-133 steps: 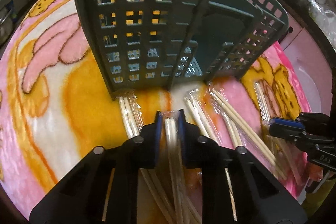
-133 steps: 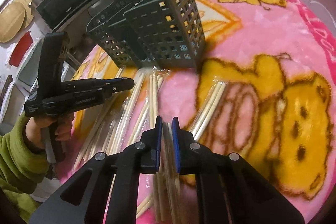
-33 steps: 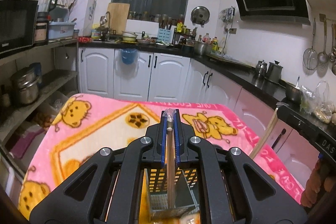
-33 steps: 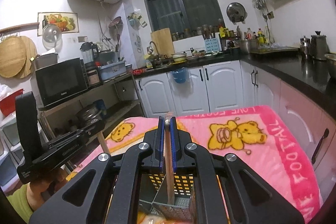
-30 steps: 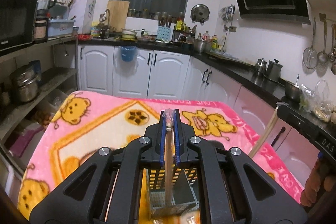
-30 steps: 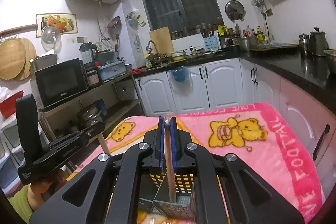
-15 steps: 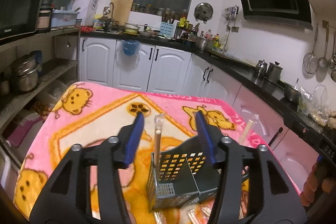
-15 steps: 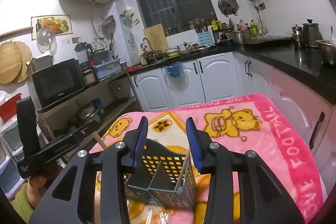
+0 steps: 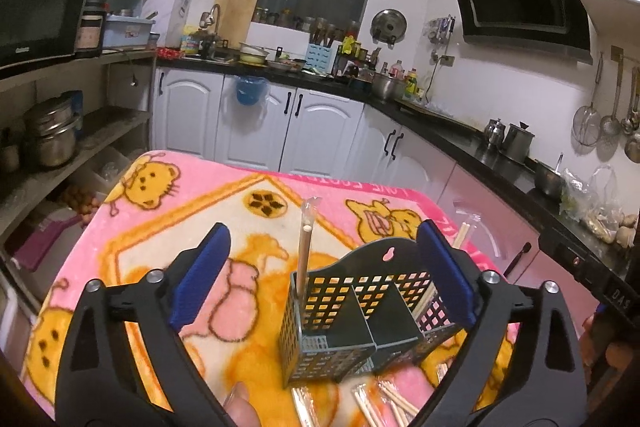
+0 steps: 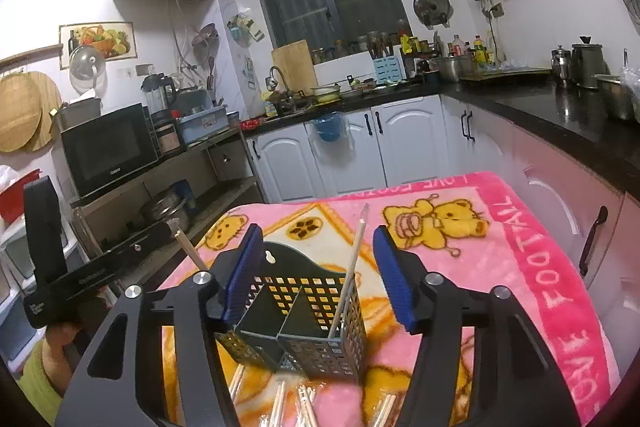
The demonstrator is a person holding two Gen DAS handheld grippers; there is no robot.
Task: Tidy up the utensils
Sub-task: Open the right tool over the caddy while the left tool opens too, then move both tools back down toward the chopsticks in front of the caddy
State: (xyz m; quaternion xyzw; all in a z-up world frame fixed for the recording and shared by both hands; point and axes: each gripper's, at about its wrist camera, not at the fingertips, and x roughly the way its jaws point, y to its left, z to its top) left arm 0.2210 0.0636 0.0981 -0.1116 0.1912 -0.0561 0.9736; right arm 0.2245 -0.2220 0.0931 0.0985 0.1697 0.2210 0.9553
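Note:
A dark green slotted utensil basket (image 9: pixel 360 315) (image 10: pixel 304 323) stands upright on the pink bear blanket (image 9: pixel 160 211). My left gripper (image 9: pixel 322 273) hovers just above and behind it, jaws opening wide. A wrapped chopstick pair (image 9: pixel 305 247) stands free in the left compartment, touching neither pad. My right gripper (image 10: pixel 318 273) is also over the basket with its jaws opening. Another wrapped pair (image 10: pixel 354 267) leans in the right compartment, clear of its pads. More wrapped chopsticks (image 9: pixel 384 399) (image 10: pixel 304 403) lie on the blanket in front of the basket.
The left gripper's body (image 10: pixel 96 267) and the hand holding it show at the left of the right wrist view. White cabinets (image 9: pixel 260 127), a black counter (image 10: pixel 560 107) and a shelf with a microwave (image 10: pixel 108 147) surround the table.
Both grippers went from shut on a wrapped chopstick pair above the basket to open. Each pair dropped into a compartment and stands there on its own.

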